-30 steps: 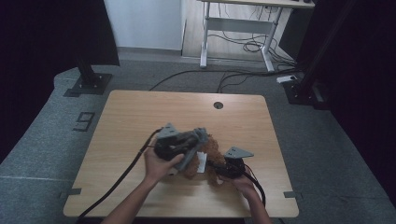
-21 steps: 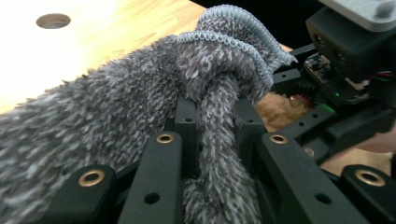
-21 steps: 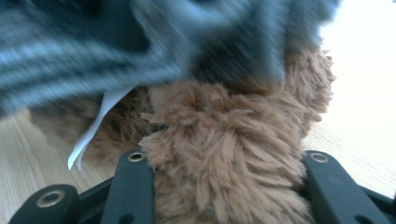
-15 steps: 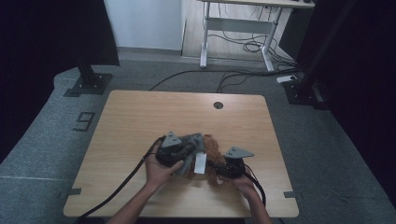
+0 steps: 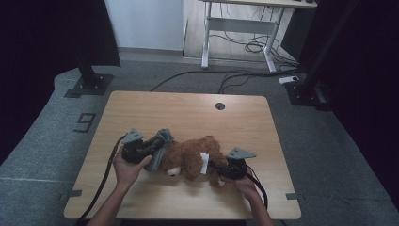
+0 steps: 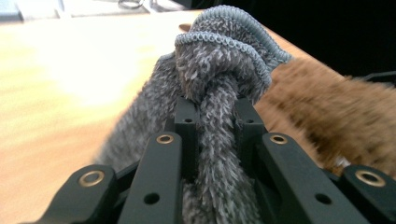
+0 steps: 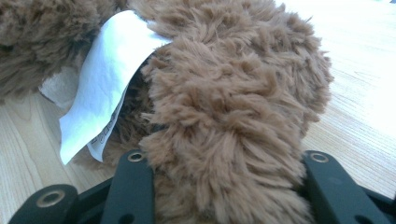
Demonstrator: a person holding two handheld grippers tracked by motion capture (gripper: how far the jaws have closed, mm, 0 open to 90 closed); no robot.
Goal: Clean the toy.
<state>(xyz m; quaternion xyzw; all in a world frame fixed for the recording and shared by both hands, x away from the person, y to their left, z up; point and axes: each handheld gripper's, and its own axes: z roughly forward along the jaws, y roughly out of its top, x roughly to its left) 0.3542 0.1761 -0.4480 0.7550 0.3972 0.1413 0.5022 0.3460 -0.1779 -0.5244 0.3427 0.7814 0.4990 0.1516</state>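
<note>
A brown plush bear (image 5: 193, 157) lies on the wooden table (image 5: 188, 113), with a white label (image 5: 203, 163) on its rear. My left gripper (image 5: 157, 148) is shut on a grey fuzzy cloth (image 5: 160, 143) at the bear's left end. In the left gripper view the grey cloth (image 6: 219, 93) bunches up between the two black jaws, with brown fur (image 6: 336, 116) just behind it. My right gripper (image 5: 221, 170) is shut on a limb of the bear. In the right gripper view that brown limb (image 7: 233, 140) fills the gap between the jaws, with the white label (image 7: 107, 79) to its left.
A round cable hole (image 5: 219, 106) sits near the table's far edge. Black cables (image 5: 101, 186) trail from both grippers toward the near edge. A desk frame (image 5: 240, 33) and stand bases (image 5: 89, 84) are on the floor beyond the table.
My left gripper has moved left and a little down with the grey cloth, drawing it off the bear. The right gripper and the bear's rear stayed put.
</note>
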